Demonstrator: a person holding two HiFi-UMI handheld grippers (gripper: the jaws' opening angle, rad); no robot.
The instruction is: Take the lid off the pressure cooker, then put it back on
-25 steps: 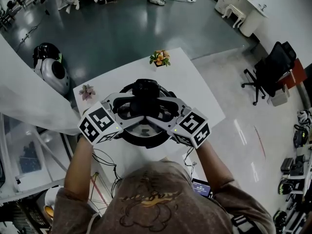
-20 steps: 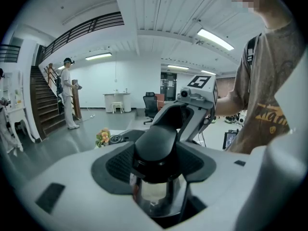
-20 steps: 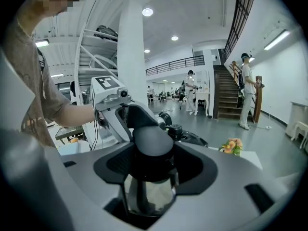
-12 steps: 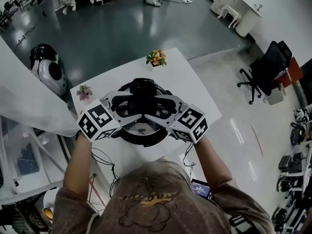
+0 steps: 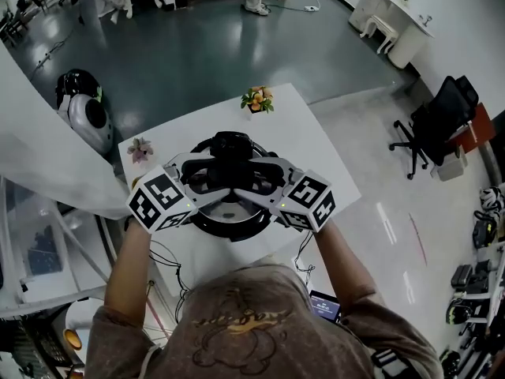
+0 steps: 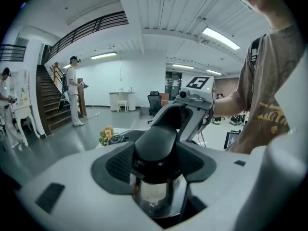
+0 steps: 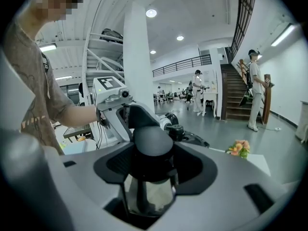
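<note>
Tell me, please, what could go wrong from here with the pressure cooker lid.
The left gripper and right gripper both clamp one black handle; uneven lifting could tilt the lid or let it slip. The pink flower beside the left gripper could get knocked over.

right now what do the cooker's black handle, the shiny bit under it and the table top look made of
Black handle: probably moulded plastic, matte with a soft sheen on its rounded top. Shiny bit under it: looks like polished steel, since it shows blurred reflections. Table top: smooth plain white, laminate or painted board; the look leaves that open.
</note>
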